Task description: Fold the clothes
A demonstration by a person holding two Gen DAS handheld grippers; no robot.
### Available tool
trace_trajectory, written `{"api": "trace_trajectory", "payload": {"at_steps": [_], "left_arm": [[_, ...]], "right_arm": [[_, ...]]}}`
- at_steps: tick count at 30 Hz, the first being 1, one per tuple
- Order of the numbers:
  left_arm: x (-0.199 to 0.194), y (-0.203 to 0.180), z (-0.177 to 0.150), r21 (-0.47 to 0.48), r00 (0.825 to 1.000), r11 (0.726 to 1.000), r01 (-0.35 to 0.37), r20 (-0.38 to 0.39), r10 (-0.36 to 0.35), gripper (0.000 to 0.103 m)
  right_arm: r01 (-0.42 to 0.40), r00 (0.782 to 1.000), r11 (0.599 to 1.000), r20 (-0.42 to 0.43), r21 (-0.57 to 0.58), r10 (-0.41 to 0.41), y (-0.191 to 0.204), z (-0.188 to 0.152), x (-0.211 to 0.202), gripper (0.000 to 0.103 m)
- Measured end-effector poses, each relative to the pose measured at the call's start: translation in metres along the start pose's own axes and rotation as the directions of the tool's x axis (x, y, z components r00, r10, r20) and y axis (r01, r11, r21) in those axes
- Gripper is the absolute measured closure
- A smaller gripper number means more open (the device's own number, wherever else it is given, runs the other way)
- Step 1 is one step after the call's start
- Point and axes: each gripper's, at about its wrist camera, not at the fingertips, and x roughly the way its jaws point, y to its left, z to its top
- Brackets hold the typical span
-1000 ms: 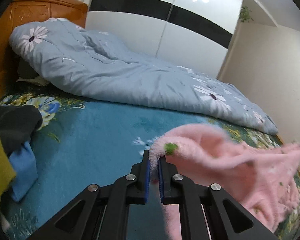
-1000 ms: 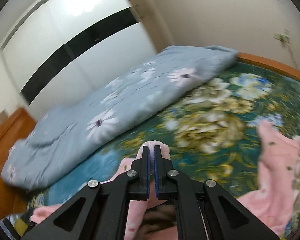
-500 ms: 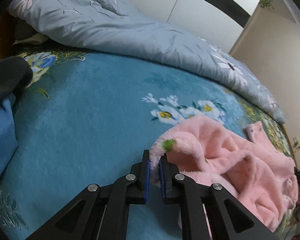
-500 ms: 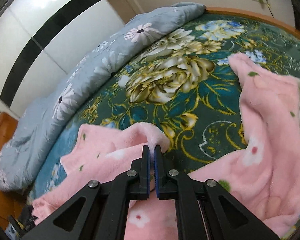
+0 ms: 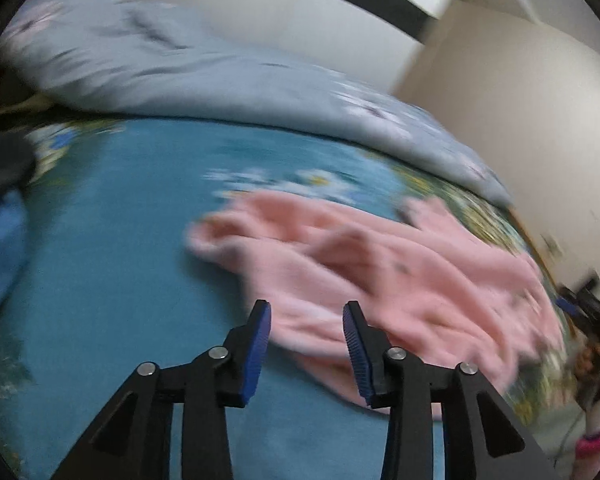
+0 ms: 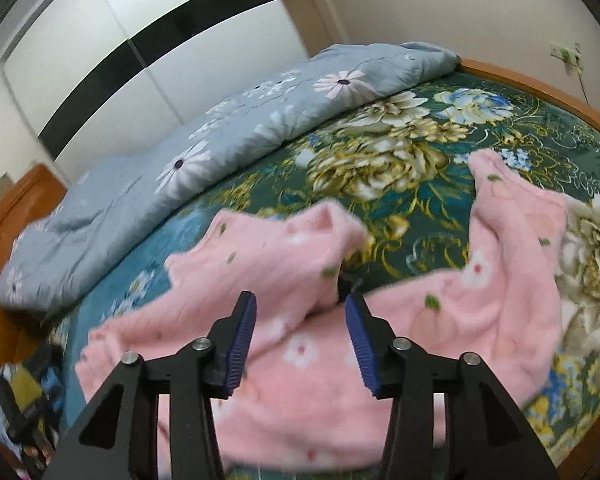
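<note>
In the left wrist view, dark and blue clothes (image 5: pixel 0 216) sit at the far left edge, and the grey-blue floral duvet (image 5: pixel 188 68) runs across the top. The left gripper (image 5: pixel 306 312) at bottom centre has just been opening, jaws apart, gripping nothing. The pink fleece garment (image 5: pixel 380 264) lies crumpled on the teal bedspread (image 5: pixel 108 240), centre to right. In the right wrist view the right gripper (image 6: pixel 300 300) likewise just opened, empty, above the garment (image 6: pixel 284 264). No readable writing anywhere, it's pretty blurry.
</note>
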Motion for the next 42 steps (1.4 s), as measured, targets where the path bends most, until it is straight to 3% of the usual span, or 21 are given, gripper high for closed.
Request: {"api": "trace_trajectory", "payload": {"at_steps": [5,11,17,18,19,22,25,28,33,35,38,42], "left_arm": [[0.032,-0.059,-0.014,0.154,0.99,0.982,0.106,-0.105,-0.091,0.052],[0.059,-0.073,-0.031,0.167,0.975,0.978,0.122,-0.206,-0.086,0.051],[0.063,-0.083,-0.037,0.184,0.974,0.974,0.129,-0.211,-0.089,0.052],[0.061,-0.085,-0.038,0.188,0.976,0.974,0.124,-0.198,-0.086,0.064],[0.06,-0.085,-0.038,0.191,0.98,0.975,0.113,-0.183,-0.077,0.092],[0.047,-0.076,-0.029,0.107,0.988,0.988,0.109,-0.119,-0.096,0.093],[0.004,-0.053,-0.019,0.015,0.99,0.99,0.139,0.001,-0.139,0.094],[-0.05,-0.021,-0.011,-0.066,0.978,0.983,0.169,0.133,-0.159,0.094],[-0.154,0.057,-0.027,-0.199,0.942,0.973,0.118,0.332,-0.046,0.094],[-0.182,0.088,-0.046,-0.254,0.933,0.966,0.052,0.356,0.044,0.094],[-0.197,0.128,-0.076,-0.343,0.933,0.938,-0.046,0.321,0.162,0.094],[-0.188,0.178,-0.115,-0.489,0.958,0.871,-0.046,0.226,0.177,0.094]], "right_arm": [[-0.023,0.999,1.0,-0.039,-0.003,0.023,-0.008,-0.044,-0.023,0.054],[0.025,0.999,1.0,-0.035,0.011,-0.025,-0.034,-0.076,-0.056,0.054],[0.031,0.999,0.996,-0.038,0.086,-0.028,-0.063,-0.097,-0.068,0.054],[0.029,0.999,0.995,-0.041,0.097,-0.025,-0.066,-0.1,-0.068,0.054],[0.024,0.999,0.994,-0.044,0.106,-0.02,-0.068,-0.103,-0.067,0.054],[0.009,0.999,0.992,-0.047,0.129,-0.003,-0.07,-0.108,-0.066,0.054],[-0.004,0.999,0.99,-0.042,0.144,0.01,-0.07,-0.11,-0.067,0.054],[-0.013,0.999,0.99,-0.033,0.144,0.018,-0.069,-0.112,-0.069,0.054],[-0.033,0.999,0.986,-0.024,0.165,0.038,-0.072,-0.117,-0.069,0.054],[-0.041,0.998,0.985,-0.031,0.169,0.047,-0.072,-0.121,-0.065,0.054],[-0.052,0.997,0.982,-0.046,0.18,0.061,-0.072,-0.126,-0.056,0.054],[-0.075,0.994,0.972,-0.057,0.224,0.089,-0.073,-0.128,-0.041,0.054]]}}
